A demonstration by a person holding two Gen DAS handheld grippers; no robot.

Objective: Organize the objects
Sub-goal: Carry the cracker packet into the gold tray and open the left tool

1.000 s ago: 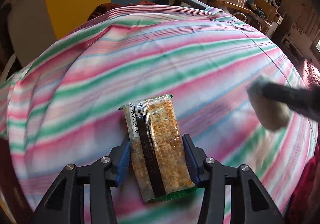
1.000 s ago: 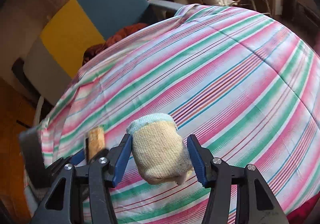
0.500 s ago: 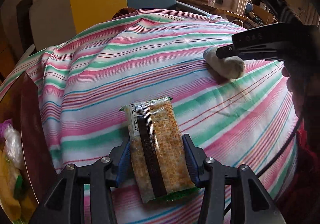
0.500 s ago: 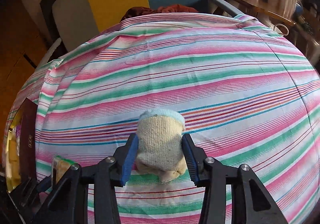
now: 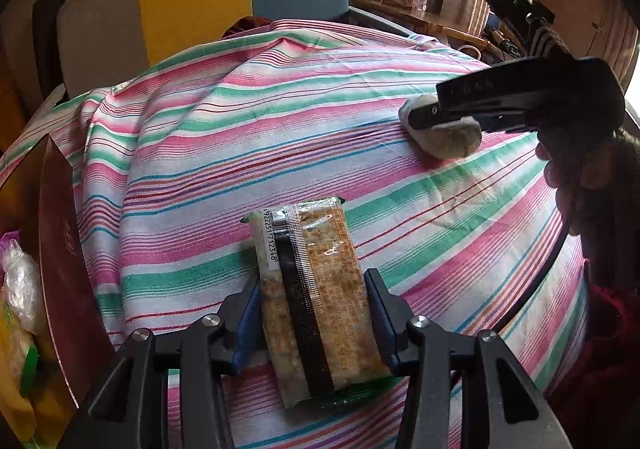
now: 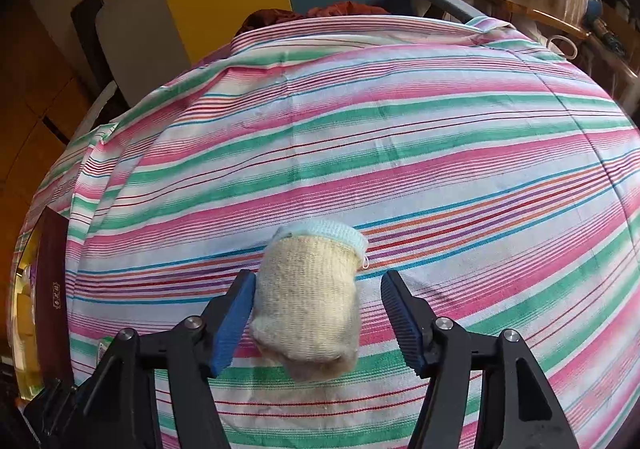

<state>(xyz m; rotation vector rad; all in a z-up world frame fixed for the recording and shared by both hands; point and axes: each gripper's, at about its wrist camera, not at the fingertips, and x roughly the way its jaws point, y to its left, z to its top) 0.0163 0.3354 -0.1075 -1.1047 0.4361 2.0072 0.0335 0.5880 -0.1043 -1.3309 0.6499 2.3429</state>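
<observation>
Striped cloth (image 6: 400, 137) in pink, green and white covers the desk, and on it lies a rolled cream sock (image 6: 308, 301) between the jaws of the right gripper (image 6: 318, 313), which have just been opening: the left pad sits at the sock's side while the right pad stands clear of it. Nearer the front edge, the left gripper (image 5: 314, 315) has its jaws closed on a flat snack packet (image 5: 316, 297), both blue pads pressing its long sides.
</observation>
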